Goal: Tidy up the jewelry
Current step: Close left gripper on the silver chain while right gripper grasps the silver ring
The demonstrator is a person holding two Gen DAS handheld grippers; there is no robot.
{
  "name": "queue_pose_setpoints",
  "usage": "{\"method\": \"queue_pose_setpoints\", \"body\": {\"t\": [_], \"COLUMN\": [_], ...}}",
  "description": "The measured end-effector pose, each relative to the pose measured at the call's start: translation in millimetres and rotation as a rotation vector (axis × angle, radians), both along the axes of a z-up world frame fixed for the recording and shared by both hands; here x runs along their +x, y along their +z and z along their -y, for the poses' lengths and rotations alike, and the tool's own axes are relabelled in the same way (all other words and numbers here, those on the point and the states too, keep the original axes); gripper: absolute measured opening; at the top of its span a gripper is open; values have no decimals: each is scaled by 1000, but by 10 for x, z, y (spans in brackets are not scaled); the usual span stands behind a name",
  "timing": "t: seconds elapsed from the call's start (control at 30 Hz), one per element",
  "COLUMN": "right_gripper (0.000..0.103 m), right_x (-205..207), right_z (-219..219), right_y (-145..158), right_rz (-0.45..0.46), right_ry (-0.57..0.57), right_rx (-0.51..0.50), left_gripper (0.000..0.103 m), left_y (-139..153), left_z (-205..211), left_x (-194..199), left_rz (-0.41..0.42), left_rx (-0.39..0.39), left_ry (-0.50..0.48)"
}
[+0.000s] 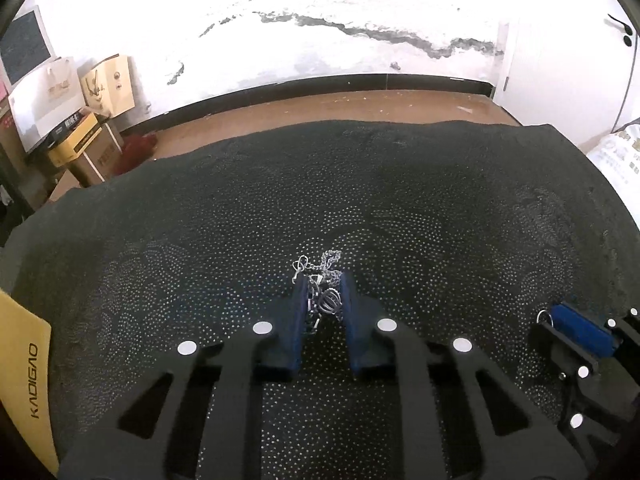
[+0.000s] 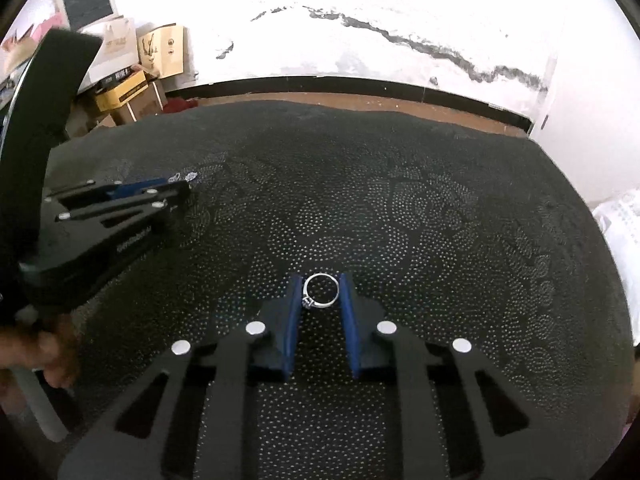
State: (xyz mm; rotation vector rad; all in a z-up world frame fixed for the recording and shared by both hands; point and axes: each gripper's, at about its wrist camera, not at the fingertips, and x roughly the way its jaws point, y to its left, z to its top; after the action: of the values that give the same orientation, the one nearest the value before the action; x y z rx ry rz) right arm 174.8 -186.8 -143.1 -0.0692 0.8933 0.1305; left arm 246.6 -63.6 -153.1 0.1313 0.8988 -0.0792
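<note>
The thin silver ring with a small dark stone sits pinched between the blue pads of the right claw, band standing nearly upright w/ the stone low on the left side, touching the left pad. It hangs just above the black dotted cloth covering the desk; whether it brushes the cloth I can't tell. Held edge-on like that prob. so it won't slip flat out of the pads.

Left of the ring, well apart, the tangled silver chain necklace with a round cage pendant is bunched between the blue pads of the left claw, closed around it. The pendant and part of the chain are inside the claw; a loop and clasp end spill out ahead of the tips onto the cloth. Gathering it in a clump looks like the only way two flat pads can lift smth this limp.

So each claw has its own piece, kept apart, likely so chain and ring don't snag. Far left of the ring, at the cloth's edge, a tan card printed KADIGAO.
</note>
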Motion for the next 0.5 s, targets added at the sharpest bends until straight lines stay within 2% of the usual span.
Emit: {"method": "queue_pose_setpoints", "body": {"t": [0.27,0.33,0.37,0.5], "right_gripper": [19,19,19,19], "right_x": [-39,-49,-59,-117], "right_z": [-14,-1,3,4], "right_y": [65,113,141,286], "right_rz": [11,15,19,41], "right_ry": [-16,-11,-11,-8], "right_rx": [15,21,26,32], "left_gripper": [16,16,8,8], "left_y": [90,153,185,347], "left_z": [-24,-55,-75,-159], "left_x": [-52,-65,-72,-132], "left_rz": [9,1,1,-11], "left_rx": [15,-4,-8,-36], "left_ry": [2,10,13,14]}}
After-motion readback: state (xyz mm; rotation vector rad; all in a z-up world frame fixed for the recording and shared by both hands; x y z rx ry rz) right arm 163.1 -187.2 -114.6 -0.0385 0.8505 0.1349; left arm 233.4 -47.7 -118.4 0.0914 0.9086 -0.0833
